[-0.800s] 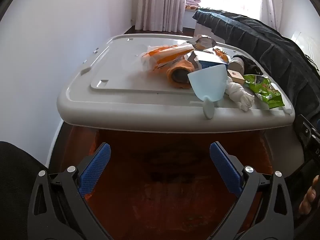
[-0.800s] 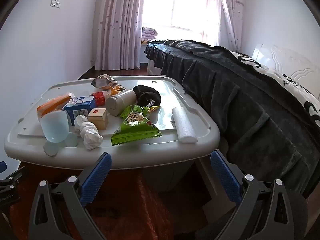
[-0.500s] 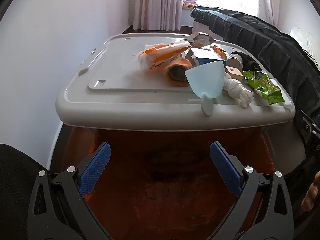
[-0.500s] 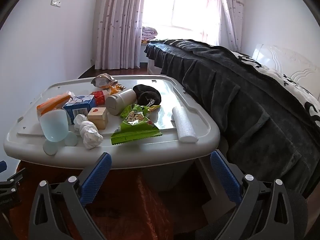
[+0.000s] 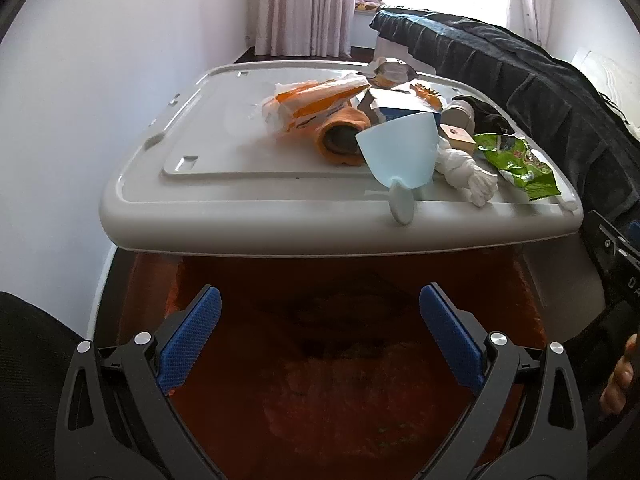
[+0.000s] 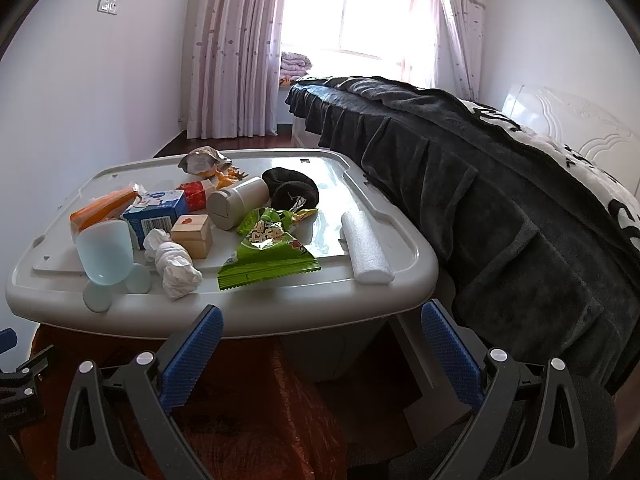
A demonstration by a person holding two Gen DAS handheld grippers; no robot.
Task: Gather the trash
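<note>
Both grippers are held low in front of a grey plastic storage-bin lid [image 6: 400, 248] on which the trash is scattered. The left gripper [image 5: 320, 308] is seen spread wide with nothing between its blue ribbed pads; the right gripper [image 6: 320, 328] is likewise released and empty. Below both, a crinkled orange-red plastic bag [image 5: 340, 380] is seen.

Near the lid's front edge, a crumpled green foil snack wrapper [image 6: 266, 254] is laid flat, its long axis running along that edge. Just beside it, a twisted white paper wad [image 6: 174, 264] is laid with its long axis from the front edge back toward a small wooden block [image 6: 193, 235], which it touches. A white foam cylinder [image 6: 366, 248] is placed at the lid's right rim, its long axis running front to back. A pale blue plastic goblet [image 5: 398, 156] is tipped on its side, mouth toward the lid's back-left, round foot over the front rim. Behind it a blue-and-white carton [image 6: 158, 218], an orange-and-white plastic wrapper [image 5: 316, 100] and a grey cylindrical cup [image 6: 238, 204] lying on its side are seen. A dark blanket-covered bed [image 6: 500, 184] is located to the right.
</note>
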